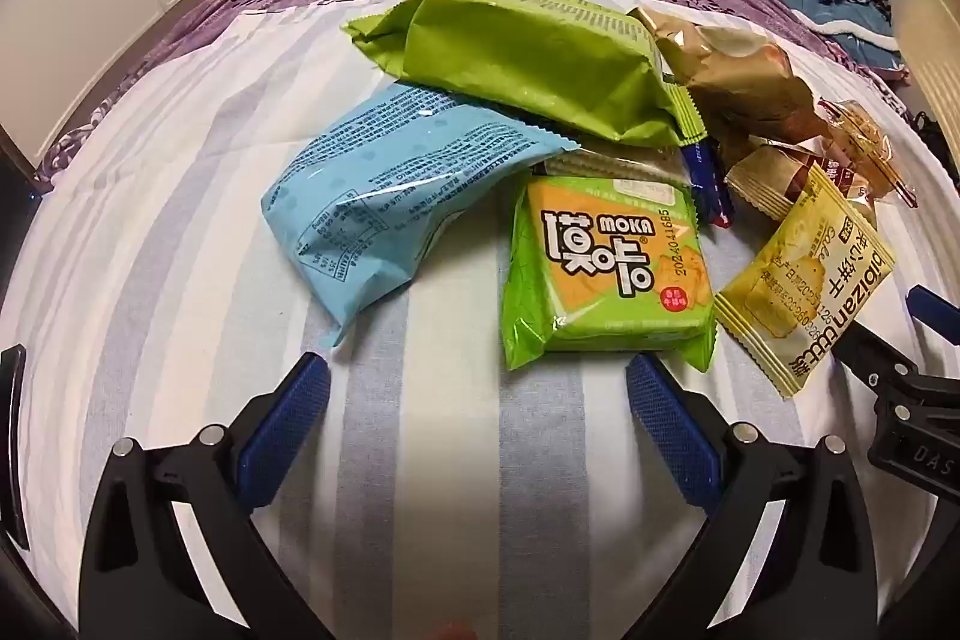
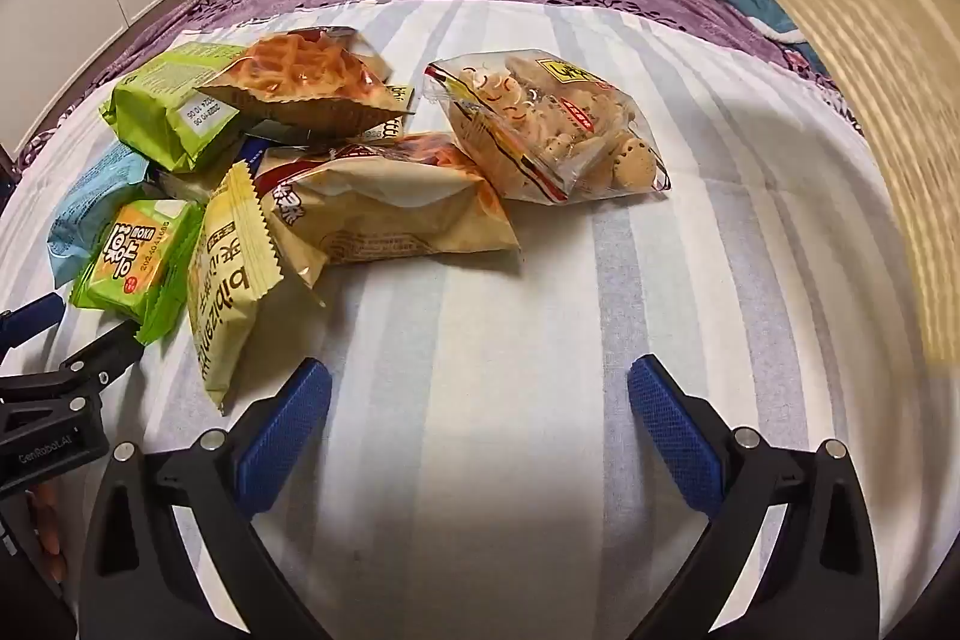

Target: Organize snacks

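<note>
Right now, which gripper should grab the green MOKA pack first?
Left. The left gripper is open with the MOKA pack just ahead, toward its right finger. The right gripper, also open, faces bare sheet, with the pack far to its left.
</note>
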Available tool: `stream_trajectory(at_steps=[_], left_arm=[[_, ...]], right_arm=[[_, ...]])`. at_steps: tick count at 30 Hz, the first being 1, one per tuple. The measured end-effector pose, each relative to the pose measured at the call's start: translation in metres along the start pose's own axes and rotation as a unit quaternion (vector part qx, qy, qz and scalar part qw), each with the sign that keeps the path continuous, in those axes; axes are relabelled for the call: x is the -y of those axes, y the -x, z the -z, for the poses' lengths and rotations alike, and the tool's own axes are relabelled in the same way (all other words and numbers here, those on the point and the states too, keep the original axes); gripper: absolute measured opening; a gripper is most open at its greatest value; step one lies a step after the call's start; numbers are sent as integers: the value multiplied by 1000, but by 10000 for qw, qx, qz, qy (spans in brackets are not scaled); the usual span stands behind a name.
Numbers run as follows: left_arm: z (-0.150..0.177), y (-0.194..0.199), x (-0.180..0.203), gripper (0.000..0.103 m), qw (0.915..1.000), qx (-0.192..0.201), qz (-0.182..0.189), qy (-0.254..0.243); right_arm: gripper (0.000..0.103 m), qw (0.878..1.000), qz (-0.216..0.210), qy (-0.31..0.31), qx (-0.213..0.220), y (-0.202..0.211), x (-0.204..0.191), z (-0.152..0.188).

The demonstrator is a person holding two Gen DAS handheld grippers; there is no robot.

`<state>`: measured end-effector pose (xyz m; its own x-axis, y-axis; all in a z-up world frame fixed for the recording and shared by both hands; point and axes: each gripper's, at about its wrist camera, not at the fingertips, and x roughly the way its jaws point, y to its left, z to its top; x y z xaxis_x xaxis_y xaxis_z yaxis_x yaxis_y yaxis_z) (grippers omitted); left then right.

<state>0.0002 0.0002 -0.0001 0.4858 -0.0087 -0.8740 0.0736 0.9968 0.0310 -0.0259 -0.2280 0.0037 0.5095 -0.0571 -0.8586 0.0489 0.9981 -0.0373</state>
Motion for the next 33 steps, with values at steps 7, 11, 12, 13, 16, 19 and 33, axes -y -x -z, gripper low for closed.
stream_trajectory(at_steps=[7, 11, 12, 13, 16, 19, 33], left_arm=[[0, 0, 0, 101, 10000, 20, -26, -13], [-1, -1, 1, 101, 10000, -5, -44, -27], [-1, -1, 0, 101, 10000, -2, -41, -25], [-1, -1, 0, 101, 10000, 1, -38, -23], [0, 0, 0, 101, 10000, 9, -39, -23], [0, 0, 0, 101, 10000, 9, -37, -21], [-4, 0, -1, 101, 10000, 11, -32, -16]], right_arm=[[98, 10000, 48, 32, -19, 0, -1, 0], [98, 10000, 32, 20, -32, -2, 1, -1], [98, 10000, 33, 21, -34, -2, 1, -1], [98, 10000, 30, 18, -36, -3, 0, -1], [98, 10000, 38, 24, -8, 0, 0, 0], [98, 10000, 40, 26, -19, 0, 0, -1], [98, 10000, 33, 20, -9, 3, -3, 1]])
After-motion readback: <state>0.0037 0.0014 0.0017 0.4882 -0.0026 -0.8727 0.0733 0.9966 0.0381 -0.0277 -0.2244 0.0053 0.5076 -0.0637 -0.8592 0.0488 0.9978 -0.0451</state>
